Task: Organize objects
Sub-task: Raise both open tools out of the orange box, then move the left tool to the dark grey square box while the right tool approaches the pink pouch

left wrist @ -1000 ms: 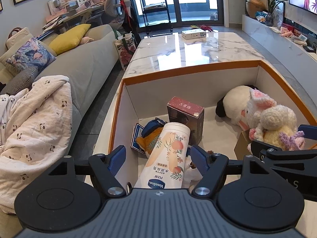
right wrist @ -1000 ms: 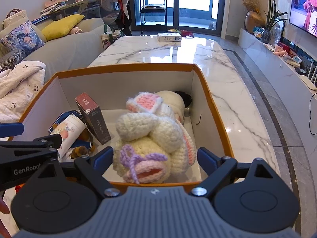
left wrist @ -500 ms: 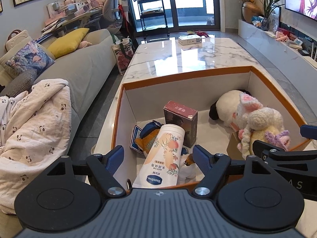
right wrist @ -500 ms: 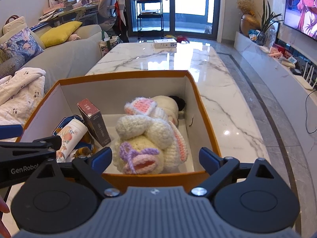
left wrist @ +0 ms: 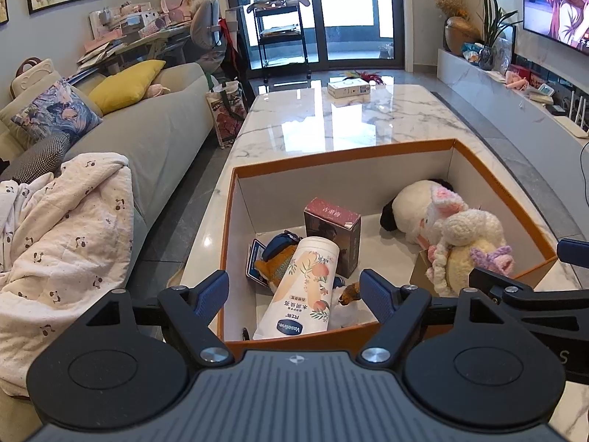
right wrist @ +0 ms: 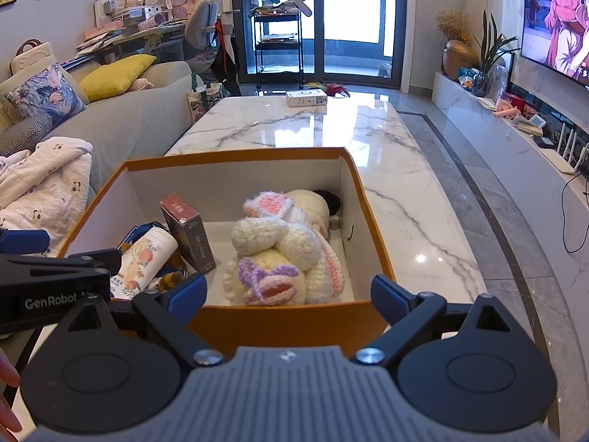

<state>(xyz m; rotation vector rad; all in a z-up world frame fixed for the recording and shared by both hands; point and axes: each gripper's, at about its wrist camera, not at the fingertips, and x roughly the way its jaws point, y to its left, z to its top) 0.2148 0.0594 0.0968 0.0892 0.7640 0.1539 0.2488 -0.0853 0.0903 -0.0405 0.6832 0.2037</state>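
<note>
The left gripper (left wrist: 294,296) hovers at the near edge of an orange-rimmed box (left wrist: 342,153) that sits on the marble counter (left wrist: 349,118). Its blue-padded fingers (left wrist: 211,294) stand wide and are opening, gripping nothing; between them, lower down inside the box, a white lotion tube (left wrist: 305,291) lies with its printed end toward the near wall, clear of both pads. Just beyond the tube stands a maroon carton (left wrist: 333,230), and off the left finger lies a blue and orange item (left wrist: 274,258), partly hidden by the tube.

The right gripper (right wrist: 289,298) hangs before the near wall of the same box (right wrist: 235,156). Its fingers (right wrist: 386,300) are spread wide and empty, none of the objects touching them. Straight ahead between them, inside the box, lies a crocheted cream toy (right wrist: 279,258) with pink ears and a purple bow, resting against a white plush (right wrist: 313,206) farther back. The carton (right wrist: 187,235) and tube (right wrist: 145,261) lie beyond the right gripper's left finger. A small white box (right wrist: 306,98) rests at the counter's far end, well apart from both grippers.
</note>
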